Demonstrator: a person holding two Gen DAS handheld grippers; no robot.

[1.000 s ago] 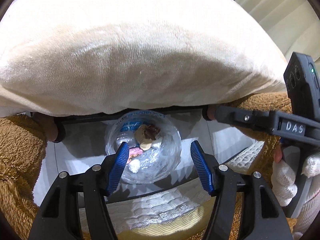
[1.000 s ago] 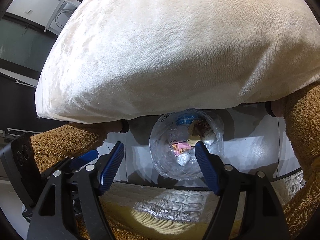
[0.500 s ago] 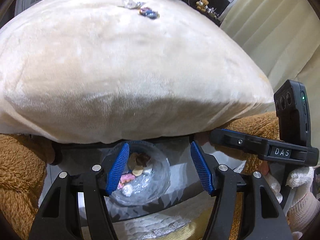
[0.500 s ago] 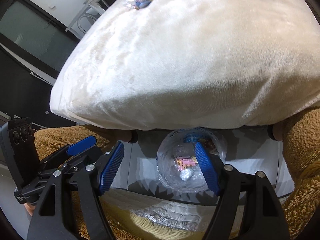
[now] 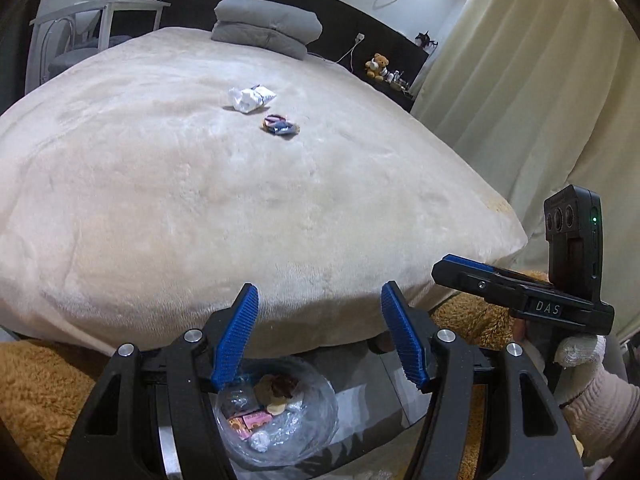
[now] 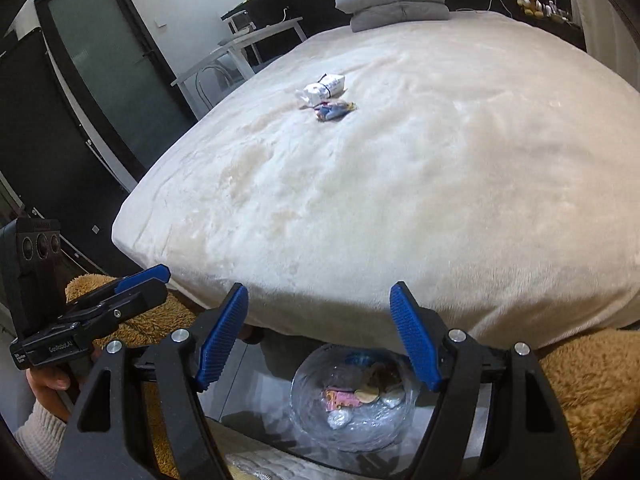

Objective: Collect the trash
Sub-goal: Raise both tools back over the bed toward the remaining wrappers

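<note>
Left wrist view shows the left gripper (image 5: 320, 336) with its ribbed blue fingers (image 5: 236, 340) half open and empty above a clear plastic bin bag (image 5: 304, 440) of scraps below the plush cream bed (image 5: 200, 200). A crumpled white wrapper (image 5: 250, 98) and a dark blue one (image 5: 280, 125) lie mid-bed, just beside each other. Only the right wrist view shows the dark glass door (image 6: 108, 64); the right gripper (image 6: 320, 340) is likewise half open, holding nothing.

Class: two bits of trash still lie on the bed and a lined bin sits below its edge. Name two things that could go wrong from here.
1. The white wrapper and blue wrapper lie close together; gripping one may knock the other away.
2. The bin sits partly under the bed edge, so dropped trash could miss it.
</note>
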